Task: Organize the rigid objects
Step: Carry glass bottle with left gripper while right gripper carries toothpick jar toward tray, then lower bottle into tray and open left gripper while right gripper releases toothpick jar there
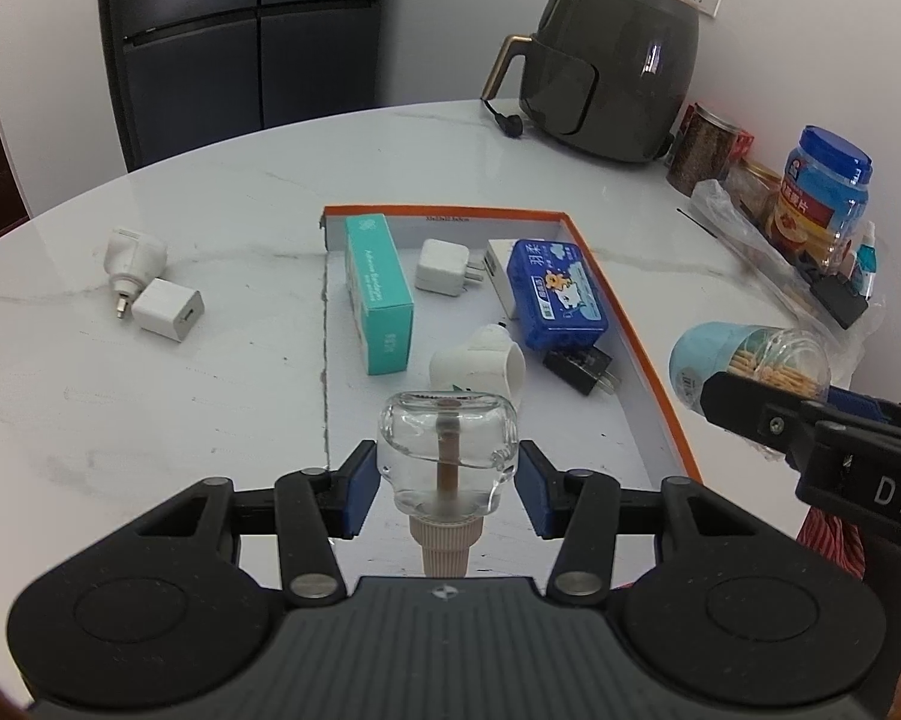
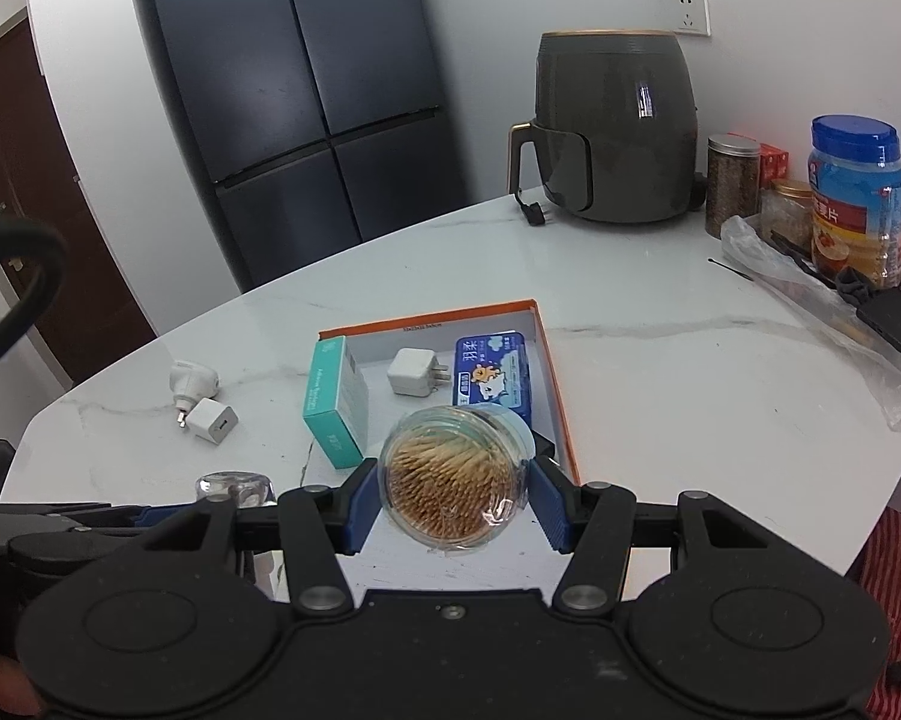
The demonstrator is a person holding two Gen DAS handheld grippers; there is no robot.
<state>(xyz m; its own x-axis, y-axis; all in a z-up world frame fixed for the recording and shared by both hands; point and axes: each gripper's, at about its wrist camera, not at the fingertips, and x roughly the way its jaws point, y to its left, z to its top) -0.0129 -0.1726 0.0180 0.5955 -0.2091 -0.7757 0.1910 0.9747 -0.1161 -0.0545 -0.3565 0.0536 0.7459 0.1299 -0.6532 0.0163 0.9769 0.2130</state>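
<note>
Hovering over the orange-rimmed cardboard tray's [image 1: 648, 324] near edge: left gripper [image 1: 447, 480] pinching a clear glass bottle [image 1: 447, 438], cap toward the palm; right gripper [image 2: 456, 501] pinching a toothpick jar [image 2: 453, 480] beside it.

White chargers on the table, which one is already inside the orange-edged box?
The white charger with two prongs, lying between the teal box and the blue tin. The other two white ones lie outside the box.

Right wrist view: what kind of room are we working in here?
Most likely a home kitchen or dining corner: a tall dark fridge, an air fryer and food jars on a marble-look table.
</note>
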